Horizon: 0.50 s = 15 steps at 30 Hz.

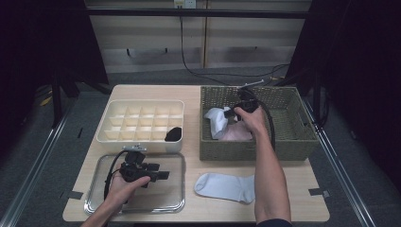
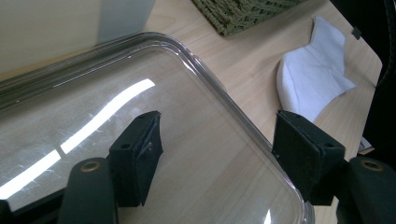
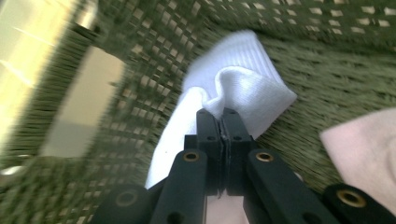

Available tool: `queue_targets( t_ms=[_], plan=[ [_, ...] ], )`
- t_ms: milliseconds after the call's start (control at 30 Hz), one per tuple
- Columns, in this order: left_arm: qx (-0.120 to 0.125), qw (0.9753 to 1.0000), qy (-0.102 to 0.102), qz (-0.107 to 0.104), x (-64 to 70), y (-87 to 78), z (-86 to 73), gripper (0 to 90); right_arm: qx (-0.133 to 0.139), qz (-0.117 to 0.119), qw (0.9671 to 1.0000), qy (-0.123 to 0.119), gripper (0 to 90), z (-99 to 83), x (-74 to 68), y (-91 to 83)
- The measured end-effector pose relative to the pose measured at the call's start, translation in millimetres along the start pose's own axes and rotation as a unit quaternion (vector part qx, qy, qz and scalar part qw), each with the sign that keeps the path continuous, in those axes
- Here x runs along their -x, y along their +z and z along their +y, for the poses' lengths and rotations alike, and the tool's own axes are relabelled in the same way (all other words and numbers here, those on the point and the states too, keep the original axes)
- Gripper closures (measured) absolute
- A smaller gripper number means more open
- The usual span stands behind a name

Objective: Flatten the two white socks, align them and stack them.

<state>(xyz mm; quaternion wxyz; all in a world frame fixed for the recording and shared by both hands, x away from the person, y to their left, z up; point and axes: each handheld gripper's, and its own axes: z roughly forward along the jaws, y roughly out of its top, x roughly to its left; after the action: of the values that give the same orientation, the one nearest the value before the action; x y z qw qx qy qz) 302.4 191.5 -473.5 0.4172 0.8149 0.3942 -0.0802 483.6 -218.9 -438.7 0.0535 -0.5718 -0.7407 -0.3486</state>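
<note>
A pale wooden worktop (image 1: 198,198) carried a cream organiser box (image 1: 141,124) split into many small compartments, with a dark rolled item (image 1: 173,134) sitting in one at its near right corner. Just in front of the box lay a shiny metal tray (image 1: 165,196). To the tray's right, a white sock (image 1: 226,187) lay flat on the worktop. A pink cloth (image 1: 236,134) lay further back. Black cables (image 1: 189,66) trailed across the floor behind.

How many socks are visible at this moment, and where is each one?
4, possibly. A white sock lies flat on the table; another white sock is pinched by the right tongs inside the basket; a pink item, probably a sock, lies beside it; a dark rolled one sits in the organizer. Others may be hidden.
</note>
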Motion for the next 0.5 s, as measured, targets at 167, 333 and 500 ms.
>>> queue_targets(
  t_ms=[167, 333, 500],
  plan=[
    [0.002, 1.0, 0.002, -0.003, 0.3, -2.1, 0.6, 32.6, 0.034, 0.02, 0.9992, -0.003, 88.2, 0.7, -2.4, -11.2],
    [-0.001, 1.0, 0.001, 0.001, -0.4, -0.7, 0.4, 32.5, 0.05, 0.029, 0.9983, 0.001, 88.2, 0.4, -3.3, -21.2],
    [-0.002, 1.0, 0.004, -0.003, 0.7, 0.8, 0.3, 32.6, 0.065, 0.038, 0.9972, 0.001, 88.2, -0.9, -6.5, -31.1]
  ],
)
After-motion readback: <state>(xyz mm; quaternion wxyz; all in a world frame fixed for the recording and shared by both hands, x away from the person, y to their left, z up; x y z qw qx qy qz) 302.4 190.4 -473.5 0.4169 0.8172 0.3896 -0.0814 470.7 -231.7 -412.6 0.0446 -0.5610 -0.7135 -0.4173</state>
